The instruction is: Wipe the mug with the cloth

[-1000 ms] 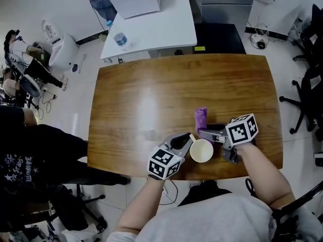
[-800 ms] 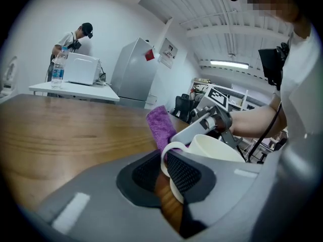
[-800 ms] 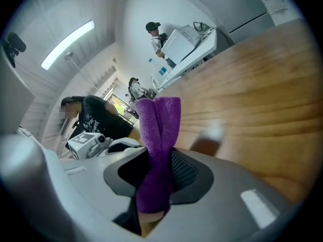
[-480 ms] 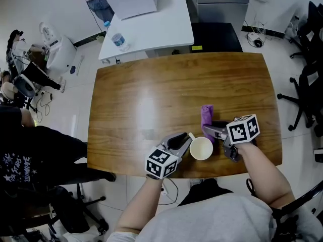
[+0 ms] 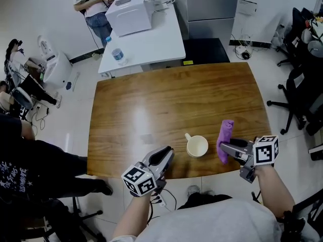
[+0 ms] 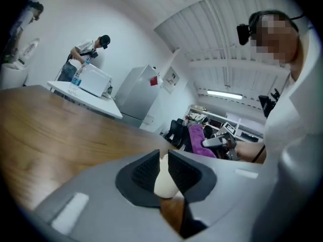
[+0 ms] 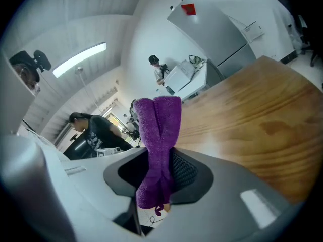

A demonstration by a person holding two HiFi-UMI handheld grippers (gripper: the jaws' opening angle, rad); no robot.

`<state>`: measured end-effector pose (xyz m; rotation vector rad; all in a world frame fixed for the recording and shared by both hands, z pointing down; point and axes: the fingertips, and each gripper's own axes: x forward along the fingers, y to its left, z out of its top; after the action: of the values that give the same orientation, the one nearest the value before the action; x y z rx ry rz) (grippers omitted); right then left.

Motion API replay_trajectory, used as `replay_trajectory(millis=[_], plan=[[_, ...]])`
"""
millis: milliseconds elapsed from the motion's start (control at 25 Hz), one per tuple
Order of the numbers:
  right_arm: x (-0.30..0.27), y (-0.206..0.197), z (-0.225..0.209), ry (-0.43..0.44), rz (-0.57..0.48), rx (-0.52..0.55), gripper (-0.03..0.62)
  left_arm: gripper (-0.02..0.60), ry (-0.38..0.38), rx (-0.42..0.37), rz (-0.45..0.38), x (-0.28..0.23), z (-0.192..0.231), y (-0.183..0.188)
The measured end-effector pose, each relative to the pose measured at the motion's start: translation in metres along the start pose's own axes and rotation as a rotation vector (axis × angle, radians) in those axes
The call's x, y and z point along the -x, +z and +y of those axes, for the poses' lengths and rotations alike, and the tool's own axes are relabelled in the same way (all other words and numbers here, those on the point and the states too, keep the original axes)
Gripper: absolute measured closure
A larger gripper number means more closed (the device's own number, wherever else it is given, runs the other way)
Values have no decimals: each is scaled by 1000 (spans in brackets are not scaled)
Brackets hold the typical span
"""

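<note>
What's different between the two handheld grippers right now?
The right gripper is clamped on a purple cloth; the left gripper holds nothing, its jaws closing on air. The left gripper is on the cream mug's handle side, the right gripper on the opposite side. Both point toward the mug, which stands free on the table.

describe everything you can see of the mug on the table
The mug is cream, ceramic by the look of it, with one loop handle pointing away and left. It stands upright and looks empty, on the wooden table near its front edge. Nothing touches it: the left tool, jaws closing on nothing, and the purple cloth both sit apart.
</note>
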<state>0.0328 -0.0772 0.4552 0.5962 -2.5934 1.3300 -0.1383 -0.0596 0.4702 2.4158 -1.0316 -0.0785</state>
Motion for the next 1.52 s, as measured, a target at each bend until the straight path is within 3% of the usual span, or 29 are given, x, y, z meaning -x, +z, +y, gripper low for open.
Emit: replay_trajectory(millis=[120,200,440,680,960,1320,1520], plan=[[17,-32,44,38,31,66,473,597,-64,-35,-53,16,-51,21],[27,-57,65,43,63,124,473,600,-110,-56,-52,22,-88,22],[66,-129,109,86,76,168,473,600,-202,-91,3,39,-188,-25],[147,-223,146,98,36,166,474,600,-215,-78,8,80,-306,-89],[240,-304,187,76,-20,171,474,600,-190,-98,-9,124,-418,-128],[272,-351,228,99,-29,172,475,600,-170,-85,28,150,-474,-156],[270,-361,235,81,-25,172,476,600,-167,-65,30,156,-477,-162]])
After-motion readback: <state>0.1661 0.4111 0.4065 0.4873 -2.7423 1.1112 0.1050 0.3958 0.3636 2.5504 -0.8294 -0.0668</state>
